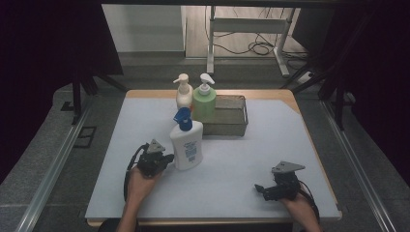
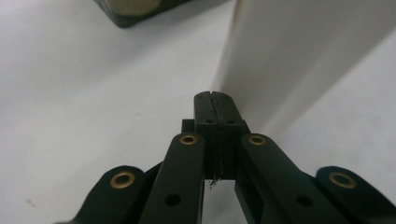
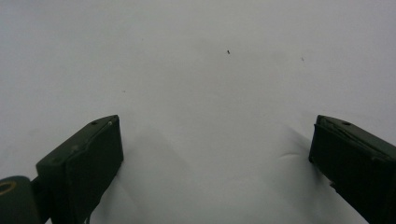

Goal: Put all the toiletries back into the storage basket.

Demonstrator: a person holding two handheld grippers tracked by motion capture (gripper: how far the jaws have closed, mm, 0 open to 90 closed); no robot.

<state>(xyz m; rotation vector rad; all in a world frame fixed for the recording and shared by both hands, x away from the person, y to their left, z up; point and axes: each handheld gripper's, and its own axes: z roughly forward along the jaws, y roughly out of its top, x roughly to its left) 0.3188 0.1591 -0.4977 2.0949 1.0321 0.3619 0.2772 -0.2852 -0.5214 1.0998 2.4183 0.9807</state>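
The left gripper [image 1: 167,158] had its jaws pressed together with nothing between them (the left gripper view showed the two pads meeting flat). Its tip sat just beside the white bottle with the blue pump [image 1: 186,143], whose pale wall [image 2: 299,56] rose directly ahead and slightly to the tip's right; whether they touched I could not tell. Beyond the bottle stood a cream pump bottle [image 1: 183,92] and a green pump bottle [image 1: 205,100] against a metal basket [image 1: 232,118]. The right gripper [image 1: 263,189] rested well apart on the table [image 1: 241,164], jaws spread wide over bare surface.
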